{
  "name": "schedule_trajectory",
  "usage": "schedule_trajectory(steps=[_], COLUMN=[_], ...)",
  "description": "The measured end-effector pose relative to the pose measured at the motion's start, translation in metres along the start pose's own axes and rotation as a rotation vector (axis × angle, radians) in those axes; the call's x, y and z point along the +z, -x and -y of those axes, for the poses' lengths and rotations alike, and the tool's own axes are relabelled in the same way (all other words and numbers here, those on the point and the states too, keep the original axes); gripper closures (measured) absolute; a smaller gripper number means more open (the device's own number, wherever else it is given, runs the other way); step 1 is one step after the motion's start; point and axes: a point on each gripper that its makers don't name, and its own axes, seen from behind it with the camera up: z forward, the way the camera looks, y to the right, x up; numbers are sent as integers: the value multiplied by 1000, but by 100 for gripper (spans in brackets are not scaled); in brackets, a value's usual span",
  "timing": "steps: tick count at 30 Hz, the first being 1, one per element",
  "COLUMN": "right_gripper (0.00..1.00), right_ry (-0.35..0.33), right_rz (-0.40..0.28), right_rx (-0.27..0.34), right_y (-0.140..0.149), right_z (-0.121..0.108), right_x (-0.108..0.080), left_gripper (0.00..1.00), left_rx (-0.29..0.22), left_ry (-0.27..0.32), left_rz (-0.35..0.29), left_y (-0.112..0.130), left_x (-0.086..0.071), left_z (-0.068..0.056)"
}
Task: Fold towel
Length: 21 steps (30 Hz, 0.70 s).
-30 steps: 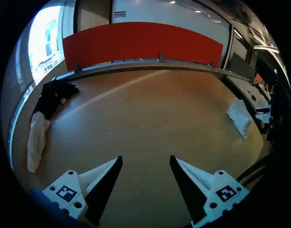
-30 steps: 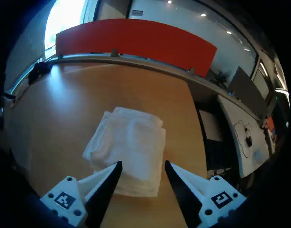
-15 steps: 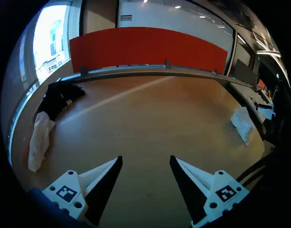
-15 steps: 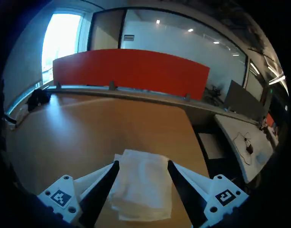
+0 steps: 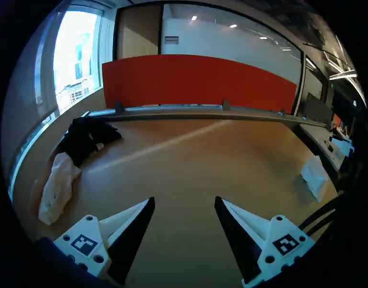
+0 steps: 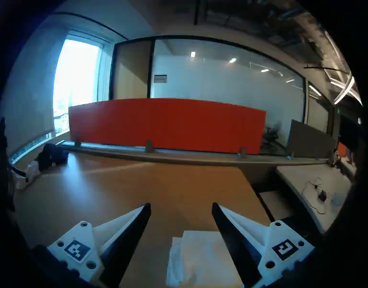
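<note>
Towel (image 5: 314, 176), folded, sits at the far right edge of the wooden surface (image 5: 193, 153) in the left gripper view. The left claw (image 5: 184, 199) is spread wide and holding nothing, with a crumpled white cloth (image 5: 59, 187) and a black garment (image 5: 85, 137) off left. Right gripper view: the right claw (image 6: 180, 206) is released too, with the towel lying low between its fingers.

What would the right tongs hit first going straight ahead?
Probably the red partition panel beyond the wooden table; the right tongs seem to pass above the folded white towel, though depth is unclear.
</note>
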Motion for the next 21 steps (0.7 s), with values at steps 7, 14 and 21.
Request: schedule_trajectory(steps=[7,14,21], right_gripper=[1,1,0], right_ry=[-3,-22,-43], right_rz=[-69,-129,-184], right_rx=[4,23,24], right_y=[-27,-49,-64], right_z=[33,66,99], right_x=[11,16,18], left_gripper=[8,8,8], left_rx=[-35,-60,-59], left_ry=[-40,-78,-102], left_rz=[-94,-200,-319], left_y=[-21,-41,-66], left_x=[7,10,7], left_z=[21,42,59])
